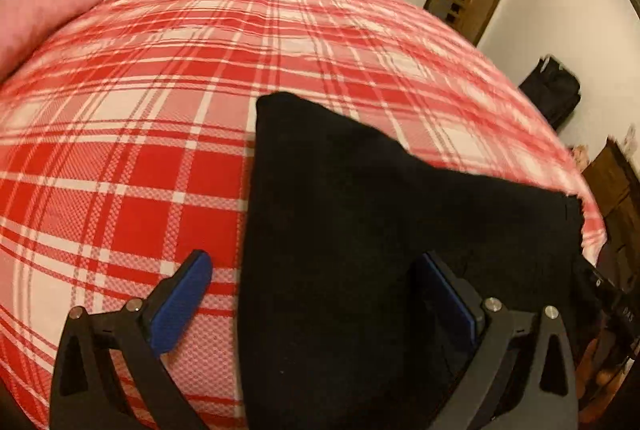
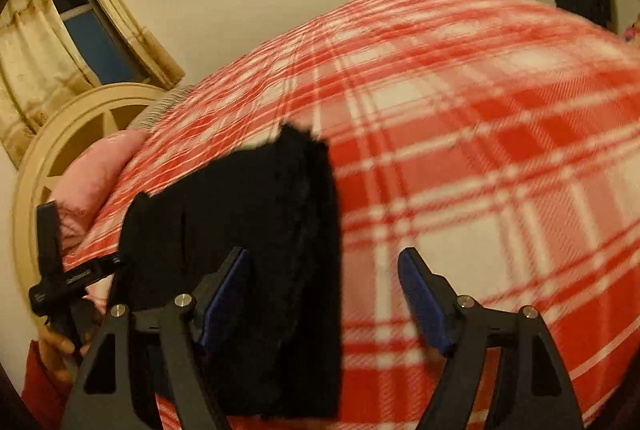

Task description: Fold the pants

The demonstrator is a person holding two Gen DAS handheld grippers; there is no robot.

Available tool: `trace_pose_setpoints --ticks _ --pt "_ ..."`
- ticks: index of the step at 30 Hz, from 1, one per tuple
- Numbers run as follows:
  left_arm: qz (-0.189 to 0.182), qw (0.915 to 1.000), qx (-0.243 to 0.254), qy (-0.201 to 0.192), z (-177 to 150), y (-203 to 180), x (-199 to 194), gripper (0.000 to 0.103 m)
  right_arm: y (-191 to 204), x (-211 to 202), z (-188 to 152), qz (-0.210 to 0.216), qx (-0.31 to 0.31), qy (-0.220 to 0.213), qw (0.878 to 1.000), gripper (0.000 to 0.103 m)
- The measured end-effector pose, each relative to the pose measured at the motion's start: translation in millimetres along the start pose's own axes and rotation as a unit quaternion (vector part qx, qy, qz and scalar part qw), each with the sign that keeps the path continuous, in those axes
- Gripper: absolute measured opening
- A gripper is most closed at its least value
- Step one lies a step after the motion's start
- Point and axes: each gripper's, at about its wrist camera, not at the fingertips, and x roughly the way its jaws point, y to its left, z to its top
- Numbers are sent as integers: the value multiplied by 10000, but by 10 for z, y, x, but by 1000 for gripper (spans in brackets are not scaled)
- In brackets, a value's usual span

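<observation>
From the left wrist, the folded black fabric pants lie on the red-and-white plaid bedspread, well clear of the pink pillow at the bed's far left corner. The left tool stands with its pads apart and clamps nothing; one blue pad hangs over the plaid, the other over the pants.

From the right wrist, the pants form a compact stacked bundle near the pillow. The right tool is spread wide and empty, its left pad beside the stack. Best now to press the bundle flat and square its edges.
</observation>
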Motion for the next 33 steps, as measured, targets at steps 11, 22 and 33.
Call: trace_pose_setpoints --ticks 11,22,33 --pt "74 9997 156 144 -68 2 11 103 346 55 -249 68 -624 212 9978 70" --pt "316 9992 125 218 -82 -161 -36 77 441 26 -222 -162 -645 260 9974 40" --pt "493 9986 200 -55 -75 -255 -184 19 712 -66 -238 -620 -1237 0 9904 33"
